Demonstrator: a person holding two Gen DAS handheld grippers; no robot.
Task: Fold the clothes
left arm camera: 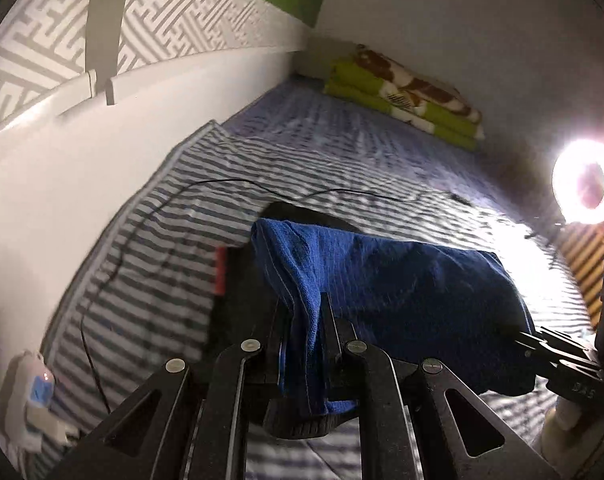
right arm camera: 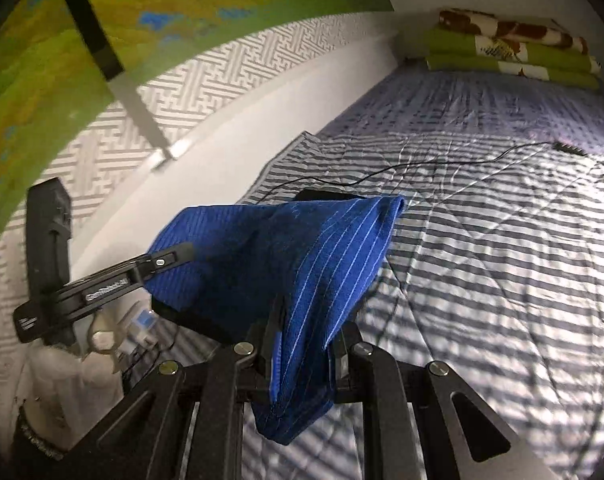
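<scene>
A blue garment with thin pale pinstripes (left arm camera: pixel 385 296) hangs stretched between both grippers above the striped bed. My left gripper (left arm camera: pixel 303 320) is shut on one bunched edge of it, and the cloth sags below the jaws. In the right wrist view the same blue garment (right arm camera: pixel 302 256) is pinched in my right gripper (right arm camera: pixel 302 344), shut on it, with a folded tail hanging under the fingers. The right gripper (left arm camera: pixel 557 354) shows at the right edge of the left wrist view, and the left gripper (right arm camera: pixel 174 258) at the left of the right wrist view, each clamped on the cloth.
The bed has a grey-and-white striped sheet (right arm camera: pixel 501 240) with a thin black cable (right arm camera: pixel 441 164) lying across it. Folded green and brown blankets (left arm camera: pixel 405 96) are stacked at the far end. A white wall (left arm camera: pixel 102 152) borders the left. A ring light (left arm camera: pixel 587 182) glares at right.
</scene>
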